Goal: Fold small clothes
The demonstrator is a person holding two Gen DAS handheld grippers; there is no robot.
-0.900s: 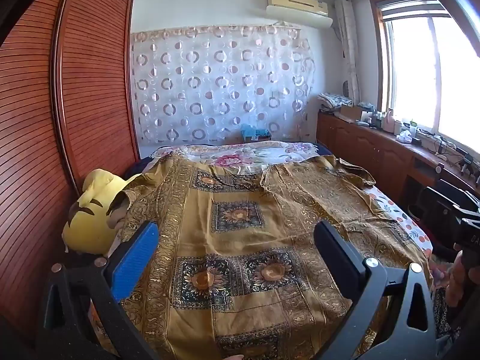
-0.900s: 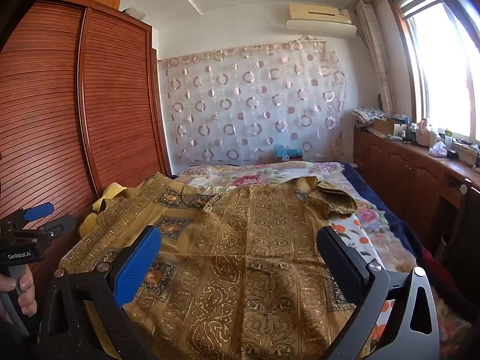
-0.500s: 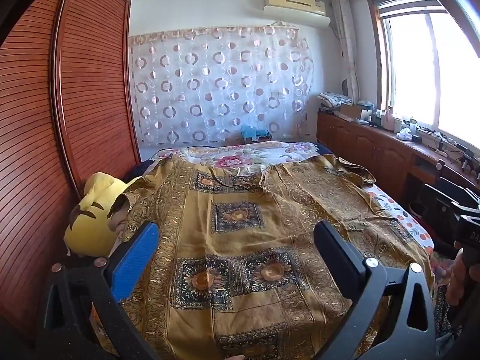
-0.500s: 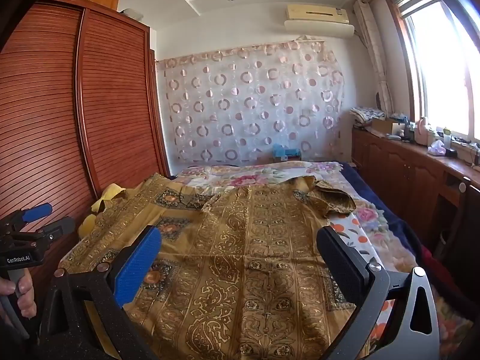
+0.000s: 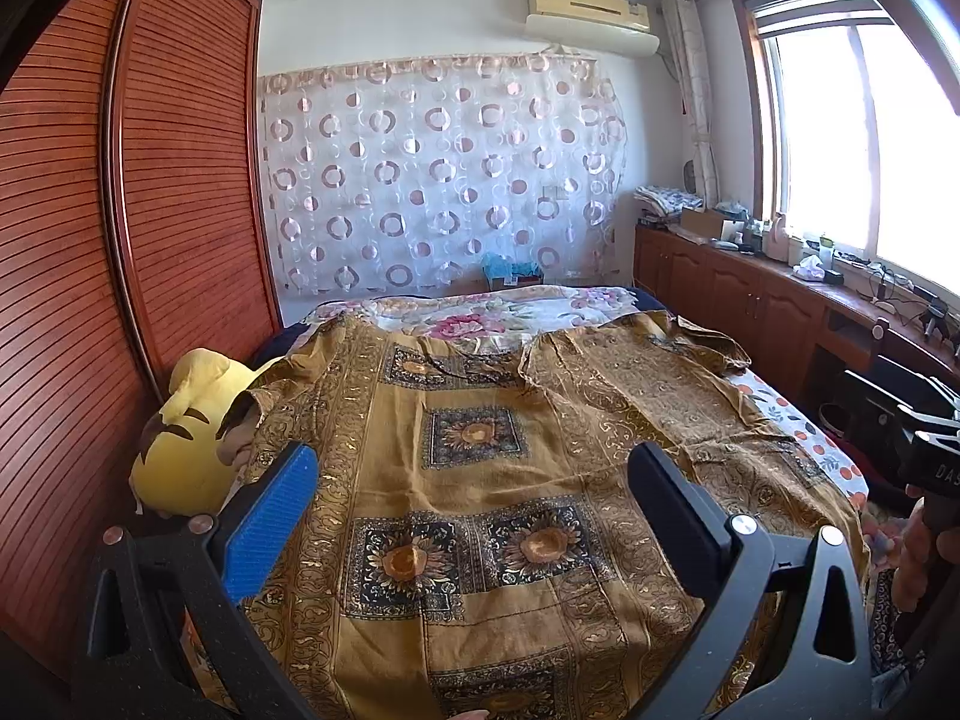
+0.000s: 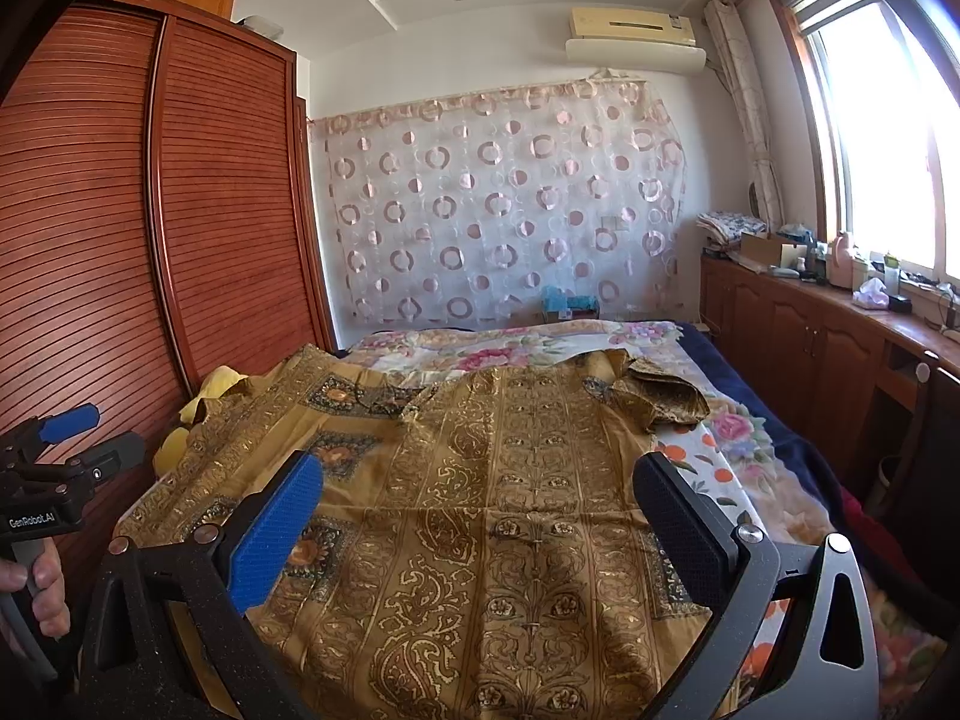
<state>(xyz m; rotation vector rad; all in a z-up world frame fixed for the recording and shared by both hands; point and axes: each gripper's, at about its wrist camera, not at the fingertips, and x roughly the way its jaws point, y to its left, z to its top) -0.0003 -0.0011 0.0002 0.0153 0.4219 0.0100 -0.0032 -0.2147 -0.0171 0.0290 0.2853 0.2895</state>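
Observation:
A golden-brown patterned garment (image 5: pixel 480 468) lies spread flat over the bed, with dark sunflower squares down its middle and short sleeves at the far corners. It also fills the right wrist view (image 6: pixel 510 510), its right sleeve (image 6: pixel 654 402) bunched up. My left gripper (image 5: pixel 474 498) is open and empty, held above the garment's near part. My right gripper (image 6: pixel 480 516) is open and empty, also above the near part of the garment. The left gripper shows at the left edge of the right wrist view (image 6: pixel 66 450).
A yellow plush toy (image 5: pixel 192 432) sits at the bed's left edge against the red-brown slatted wardrobe (image 5: pixel 120 240). A floral bedsheet (image 5: pixel 480 318) lies under the garment. A wooden counter with clutter (image 5: pixel 780 276) runs under the window on the right.
Both views have shifted only slightly. The garment lies as before and both grippers stay open.

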